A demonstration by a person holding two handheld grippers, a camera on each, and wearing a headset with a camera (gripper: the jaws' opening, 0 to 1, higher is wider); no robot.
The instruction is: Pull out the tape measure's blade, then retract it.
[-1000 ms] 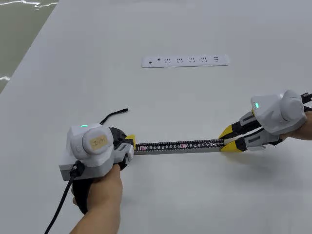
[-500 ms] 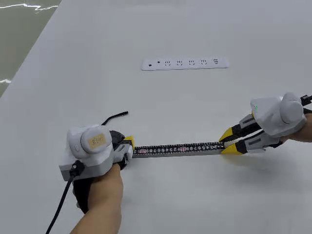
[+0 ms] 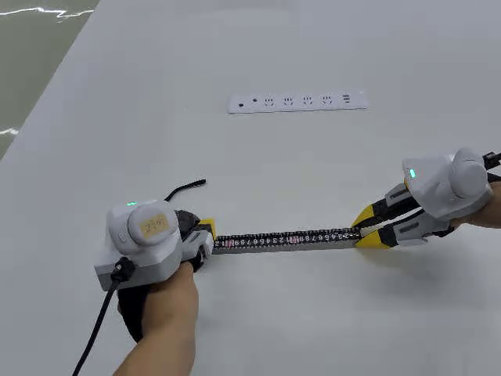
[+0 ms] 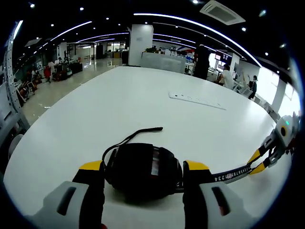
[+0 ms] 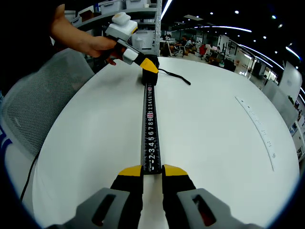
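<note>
1 black round tape measure case [image 4: 143, 162] is sitting on the white counter [image 3: 313, 172], clamped between the 2 yellow-tipped jaws of the left claw [image 3: 206, 237]. Its 1 numbered blade [image 3: 290, 236] is stretching flat to the right claw [image 5: 152, 171], which is pinching the blade's end. 1 black strap [image 3: 186, 188] is trailing behind the case. Farther off, 1 white power strip [image 3: 297, 101] is lying well apart.

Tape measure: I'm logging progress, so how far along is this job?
Done: the blade is pulled well out of the case. In hand: the left gripper clamps the case, and the right gripper pinches the blade's end. Left: letting the blade retract.
</note>
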